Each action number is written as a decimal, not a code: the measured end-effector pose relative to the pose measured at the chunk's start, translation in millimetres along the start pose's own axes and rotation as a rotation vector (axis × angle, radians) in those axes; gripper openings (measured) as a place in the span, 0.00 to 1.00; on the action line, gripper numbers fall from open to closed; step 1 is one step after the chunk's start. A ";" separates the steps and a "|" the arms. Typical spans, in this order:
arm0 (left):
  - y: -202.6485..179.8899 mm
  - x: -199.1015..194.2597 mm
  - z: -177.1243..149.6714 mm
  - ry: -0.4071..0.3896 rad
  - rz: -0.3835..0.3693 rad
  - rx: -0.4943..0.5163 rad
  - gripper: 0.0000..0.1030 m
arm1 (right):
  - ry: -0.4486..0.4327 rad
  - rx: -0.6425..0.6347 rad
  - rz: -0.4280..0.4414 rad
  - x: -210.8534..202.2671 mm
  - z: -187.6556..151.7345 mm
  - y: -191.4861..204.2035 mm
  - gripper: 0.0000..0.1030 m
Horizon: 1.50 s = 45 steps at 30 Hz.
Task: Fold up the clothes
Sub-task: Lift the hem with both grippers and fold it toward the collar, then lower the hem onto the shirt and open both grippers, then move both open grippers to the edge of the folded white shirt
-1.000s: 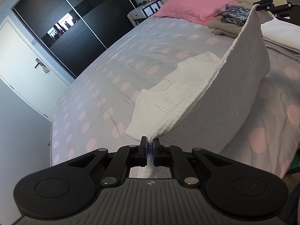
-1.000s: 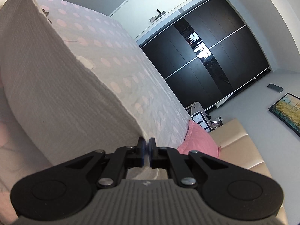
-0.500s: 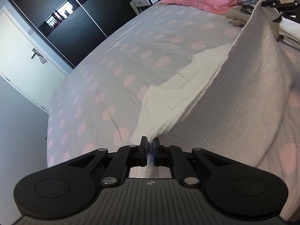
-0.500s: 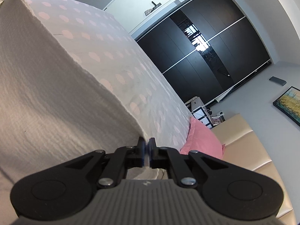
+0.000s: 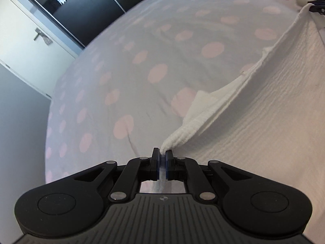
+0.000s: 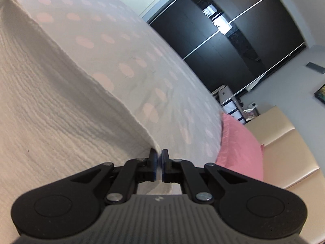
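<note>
A white textured garment [image 5: 264,109] lies across the bed, its folded-over top layer stretched between my two grippers. My left gripper [image 5: 162,154] is shut on one corner of it, low over the bedspread. A lower layer of the garment [image 5: 205,105] shows under the edge. My right gripper [image 6: 159,156] is shut on the opposite corner of the same garment [image 6: 50,93]. The right gripper also shows small at the top right of the left wrist view [image 5: 316,6].
The bed has a grey bedspread with pink dots [image 5: 142,61]. A pink pillow [image 6: 239,142] and beige headboard [image 6: 284,152] lie at the head end. Black sliding wardrobe doors [image 6: 233,30] and a white door [image 5: 30,36] stand beyond the bed.
Both grippers have come down toward the bed with the garment's edge, so the raised fold has flattened over the lower layer.
</note>
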State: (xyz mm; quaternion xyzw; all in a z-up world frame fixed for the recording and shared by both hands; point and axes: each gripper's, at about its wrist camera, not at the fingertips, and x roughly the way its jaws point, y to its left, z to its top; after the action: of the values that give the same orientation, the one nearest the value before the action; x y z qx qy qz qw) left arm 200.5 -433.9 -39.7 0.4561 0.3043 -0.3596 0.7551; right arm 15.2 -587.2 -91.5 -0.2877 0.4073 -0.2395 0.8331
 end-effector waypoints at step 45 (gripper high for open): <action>29.8 -45.1 -130.8 -0.021 -0.171 -0.356 0.31 | 0.336 0.774 0.380 -27.9 -119.0 -38.7 0.35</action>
State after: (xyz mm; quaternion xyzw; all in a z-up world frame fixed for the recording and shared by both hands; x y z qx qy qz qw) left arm 182.6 -293.5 -42.4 0.2839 0.3930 -0.3676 0.7936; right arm -103.7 -631.2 -110.1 0.1671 0.4626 -0.2603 0.8309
